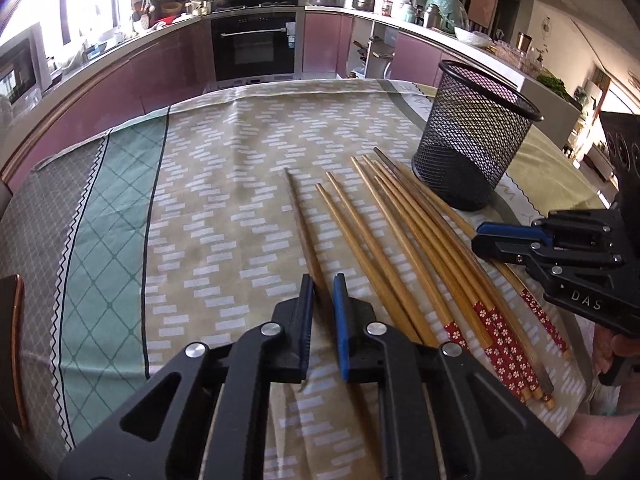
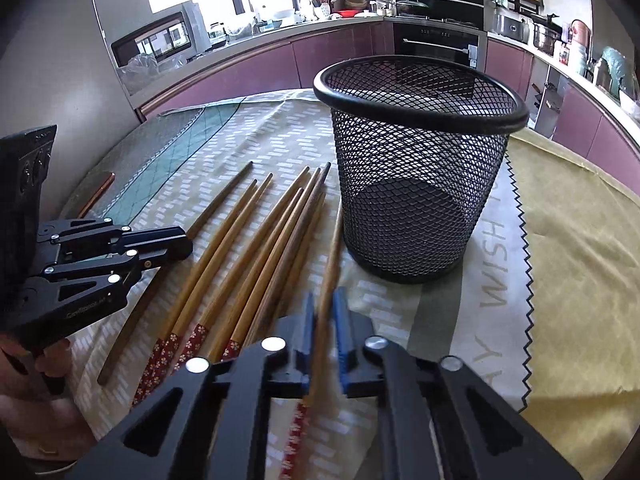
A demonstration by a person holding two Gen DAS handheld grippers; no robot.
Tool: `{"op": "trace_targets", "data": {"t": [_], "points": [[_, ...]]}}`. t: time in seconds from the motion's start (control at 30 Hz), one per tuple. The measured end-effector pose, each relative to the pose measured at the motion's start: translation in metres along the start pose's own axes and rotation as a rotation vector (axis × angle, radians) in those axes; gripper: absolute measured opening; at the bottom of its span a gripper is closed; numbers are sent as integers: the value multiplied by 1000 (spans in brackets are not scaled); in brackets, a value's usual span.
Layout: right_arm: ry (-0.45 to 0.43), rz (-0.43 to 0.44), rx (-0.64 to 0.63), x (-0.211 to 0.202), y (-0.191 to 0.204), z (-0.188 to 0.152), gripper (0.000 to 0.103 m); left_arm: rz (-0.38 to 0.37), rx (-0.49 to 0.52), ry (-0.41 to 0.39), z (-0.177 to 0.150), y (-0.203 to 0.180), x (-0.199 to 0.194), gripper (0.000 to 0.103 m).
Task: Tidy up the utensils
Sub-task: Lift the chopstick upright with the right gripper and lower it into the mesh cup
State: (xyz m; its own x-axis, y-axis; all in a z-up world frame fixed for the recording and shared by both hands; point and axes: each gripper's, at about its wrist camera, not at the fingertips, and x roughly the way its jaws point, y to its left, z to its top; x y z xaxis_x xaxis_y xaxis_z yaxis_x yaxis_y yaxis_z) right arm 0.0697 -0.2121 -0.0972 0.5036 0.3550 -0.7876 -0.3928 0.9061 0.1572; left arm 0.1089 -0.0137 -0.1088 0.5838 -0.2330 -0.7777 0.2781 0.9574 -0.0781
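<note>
Several bamboo chopsticks [image 1: 400, 232] with red floral ends lie fanned on the tablecloth, left of a black mesh cup [image 1: 476, 140] that stands upright. My left gripper [image 1: 323, 284] is shut on a darker brown chopstick [image 1: 302, 216] that lies apart at the left of the fan. In the right wrist view my right gripper [image 2: 324, 300] is shut on a light chopstick [image 2: 334, 248] whose tip points at the foot of the mesh cup [image 2: 416, 168]. The left gripper [image 2: 186, 244] shows there at the left, and the right gripper [image 1: 482, 238] at the right edge of the left wrist view.
A patterned tablecloth [image 1: 208, 208] covers the table, with a yellow cloth [image 2: 580, 240] to the right of the cup. A reddish-brown strip [image 1: 16, 340] lies at the far left edge. A hand [image 2: 36, 364] holds the left gripper. Purple kitchen cabinets and an oven [image 1: 256, 44] stand beyond the table.
</note>
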Motion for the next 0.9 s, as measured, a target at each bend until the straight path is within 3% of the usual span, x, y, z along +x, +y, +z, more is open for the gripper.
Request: {"op": "trace_targets", "data": {"t": [0.27, 0.4, 0.9], "points": [[-56, 61, 17, -21, -3, -4, 6, -21, -61, -36, -1, 15, -18, 8], [-109, 104, 17, -39, -4, -3, 6, -73, -76, -60, 3, 18, -32, 8], [-343, 171, 31, -110, -17, 20, 6, -222, -31, -251, 39, 3, -103, 8]]}}
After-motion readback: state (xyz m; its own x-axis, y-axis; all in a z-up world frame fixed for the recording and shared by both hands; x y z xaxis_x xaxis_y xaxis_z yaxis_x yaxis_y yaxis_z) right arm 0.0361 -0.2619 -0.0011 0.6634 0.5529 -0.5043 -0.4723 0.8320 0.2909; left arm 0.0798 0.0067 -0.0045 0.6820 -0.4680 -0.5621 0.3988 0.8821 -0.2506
